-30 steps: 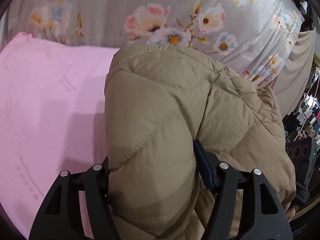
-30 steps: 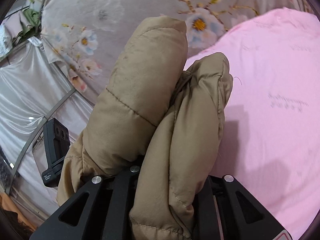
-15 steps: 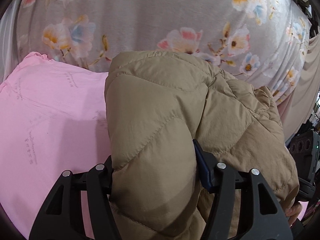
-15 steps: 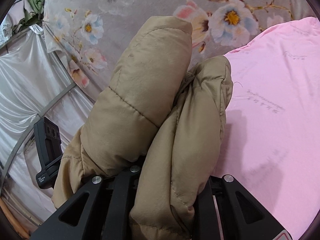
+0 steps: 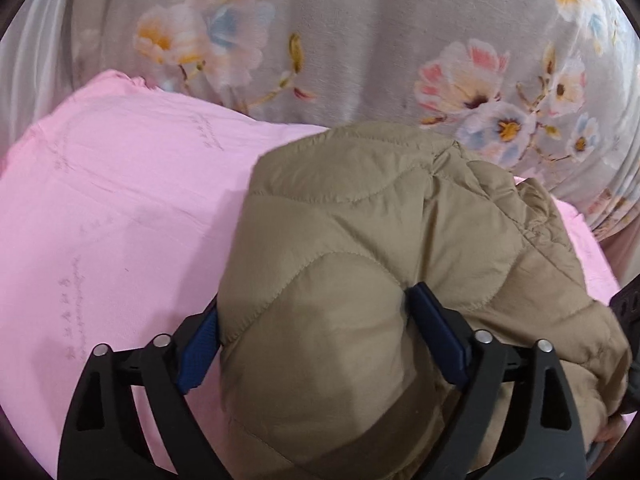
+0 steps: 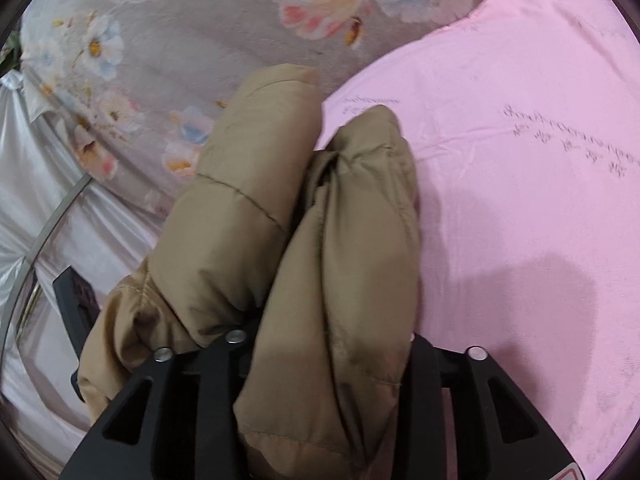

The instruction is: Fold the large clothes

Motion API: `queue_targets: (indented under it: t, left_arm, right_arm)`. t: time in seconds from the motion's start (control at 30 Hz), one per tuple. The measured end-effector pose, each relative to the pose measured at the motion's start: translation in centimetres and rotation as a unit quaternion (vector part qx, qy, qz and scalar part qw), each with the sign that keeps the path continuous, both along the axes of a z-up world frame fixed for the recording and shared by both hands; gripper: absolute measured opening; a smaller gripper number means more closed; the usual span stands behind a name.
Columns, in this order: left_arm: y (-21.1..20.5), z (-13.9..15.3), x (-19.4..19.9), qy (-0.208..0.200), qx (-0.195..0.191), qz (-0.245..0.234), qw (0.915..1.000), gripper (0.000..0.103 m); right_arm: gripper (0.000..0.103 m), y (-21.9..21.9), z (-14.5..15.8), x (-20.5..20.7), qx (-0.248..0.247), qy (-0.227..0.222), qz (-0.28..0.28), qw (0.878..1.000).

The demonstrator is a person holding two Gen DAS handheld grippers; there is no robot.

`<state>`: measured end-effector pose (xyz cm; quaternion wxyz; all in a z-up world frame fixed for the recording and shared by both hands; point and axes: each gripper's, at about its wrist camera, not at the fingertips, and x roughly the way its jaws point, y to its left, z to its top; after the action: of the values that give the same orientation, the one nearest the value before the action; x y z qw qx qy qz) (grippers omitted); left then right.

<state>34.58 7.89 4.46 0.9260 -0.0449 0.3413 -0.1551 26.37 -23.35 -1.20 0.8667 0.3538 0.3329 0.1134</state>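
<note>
Pink sheet (image 5: 120, 208) spreads left of left gripper (image 5: 316, 332) and right of right gripper (image 6: 328, 344); floral blanket (image 5: 360, 48) beyond both. Tan quilted jacket (image 5: 360, 260) bunched, puffy, between both pairs of jaws. Left jaws opening, pads flanking the padding. Right jaws opening, folded jacket roll (image 6: 340, 260) between them.

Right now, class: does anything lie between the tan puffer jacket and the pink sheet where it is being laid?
Nothing visible does. The jacket sits between both grippers' opening jaws, and the pink sheet beside it shows only bare fabric and a shadow.
</note>
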Motion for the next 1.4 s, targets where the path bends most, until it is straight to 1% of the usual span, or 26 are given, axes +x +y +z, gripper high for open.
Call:
queue_targets:
  t: [0.03, 0.07, 0.1, 0.17, 0.23, 0.27, 0.33, 0.4, 0.43, 0.5, 0.57, 0.63, 0.7, 0.73, 0.77, 0.83, 0.87, 0.93, 0.97, 1.03, 1.13, 1.27, 1.4]
  left_arm:
    - [-0.3, 0.1, 0.0, -0.003, 0.013, 0.005, 0.9999, 0.091]
    - [-0.5, 0.4, -0.1, -0.006, 0.029, 0.012, 0.9995, 0.092]
    - [-0.8, 0.9, -0.4, -0.011, 0.054, 0.025, 0.9982, 0.094]
    - [-0.9, 1.8, -1.2, -0.016, 0.088, 0.042, 0.9951, 0.094]
    - [-0.5, 2.8, -2.0, -0.016, 0.107, 0.061, 0.9922, 0.093]
    - [-0.2, 3.6, -2.6, -0.018, 0.109, 0.072, 0.9912, 0.093]
    - [0.2, 5.0, -3.3, -0.019, 0.108, 0.090, 0.9898, 0.093]
    - [0.1, 6.5, -3.8, -0.015, 0.103, 0.103, 0.9893, 0.092]
    - [-0.1, 7.0, -3.9, -0.011, 0.102, 0.107, 0.9890, 0.092]
    - [-1.0, 8.2, -3.8, -0.003, 0.097, 0.108, 0.9894, 0.091]
    - [-2.0, 9.0, -3.7, -0.003, 0.102, 0.109, 0.9888, 0.091]
    - [-3.0, 9.4, -3.2, -0.004, 0.109, 0.111, 0.9878, 0.089]
    - [-3.7, 9.1, -2.4, 0.002, 0.108, 0.108, 0.9883, 0.088]
    - [-4.0, 8.8, -1.9, 0.006, 0.107, 0.107, 0.9885, 0.086]
    - [-4.3, 8.2, -1.3, 0.015, 0.106, 0.103, 0.9889, 0.084]
    - [-4.7, 6.8, -0.4, 0.027, 0.111, 0.102, 0.9883, 0.076]
    - [-4.9, 5.9, 0.1, 0.033, 0.112, 0.100, 0.9881, 0.076]
    - [-5.1, 4.2, 0.8, 0.042, 0.111, 0.099, 0.9880, 0.076]
    - [-5.1, 3.5, 0.9, 0.041, 0.106, 0.098, 0.9886, 0.077]
    - [-5.2, 2.8, 0.8, 0.021, 0.110, 0.105, 0.9882, 0.082]
    - [-5.7, 2.1, 0.6, 0.000, 0.118, 0.104, 0.9876, 0.085]
    - [-6.0, 1.3, 0.7, -0.019, 0.119, 0.103, 0.9874, 0.088]
    - [-5.9, 0.5, 0.9, -0.030, 0.110, 0.103, 0.9881, 0.089]
  right_arm:
    - [0.040, -0.1, 0.2, -0.2, -0.007, 0.001, -0.004, 1.000]
    - [0.044, -0.3, 0.6, -0.6, -0.019, 0.005, -0.010, 1.000]
    - [0.048, -0.4, 1.1, -1.1, -0.030, 0.006, -0.016, 0.999]
    - [0.048, -1.2, 2.5, -2.7, -0.051, 0.009, -0.032, 0.998]
    - [0.048, -1.9, 4.6, -4.7, -0.081, 0.000, -0.064, 0.995]
    - [0.048, -1.8, 6.0, -5.6, -0.102, -0.011, -0.075, 0.992]
    - [0.042, -0.8, 8.9, -6.8, -0.151, -0.038, -0.080, 0.985]
    - [0.027, 1.2, 11.5, -7.2, -0.196, -0.062, -0.073, 0.976]
    - [0.025, 2.6, 12.8, -7.1, -0.218, -0.072, -0.065, 0.971]
    - [0.016, 5.0, 14.5, -6.3, -0.250, -0.086, -0.052, 0.963]
    - [0.013, 6.8, 15.1, -5.2, -0.271, -0.092, -0.045, 0.957]
    - [0.011, 8.0, 14.9, -3.4, -0.277, -0.085, -0.040, 0.956]
    - [0.010, 8.4, 14.2, -1.7, -0.272, -0.074, -0.039, 0.959]
    - [0.010, 8.5, 13.5, -0.7, -0.272, -0.066, -0.039, 0.959]
    - [0.010, 8.6, 12.9, 0.1, -0.273, -0.059, -0.041, 0.959]
    - [0.010, 8.5, 11.1, 1.7, -0.284, -0.039, -0.046, 0.957]
    - [0.010, 8.3, 10.2, 2.2, -0.287, -0.031, -0.049, 0.956]
    - [0.009, 7.8, 8.7, 2.8, -0.281, -0.019, -0.052, 0.958]
    - [0.007, 7.3, 7.9, 3.1, -0.271, -0.016, -0.053, 0.961]
    - [0.006, 6.7, 6.8, 3.3, -0.259, -0.015, -0.053, 0.964]
    - [0.005, 6.6, 5.5, 3.4, -0.265, -0.021, -0.055, 0.962]
    - [0.005, 7.2, 4.5, 3.1, -0.288, -0.035, -0.065, 0.955]
    - [0.005, 7.0, 4.3, 3.5, -0.283, -0.026, -0.062, 0.957]
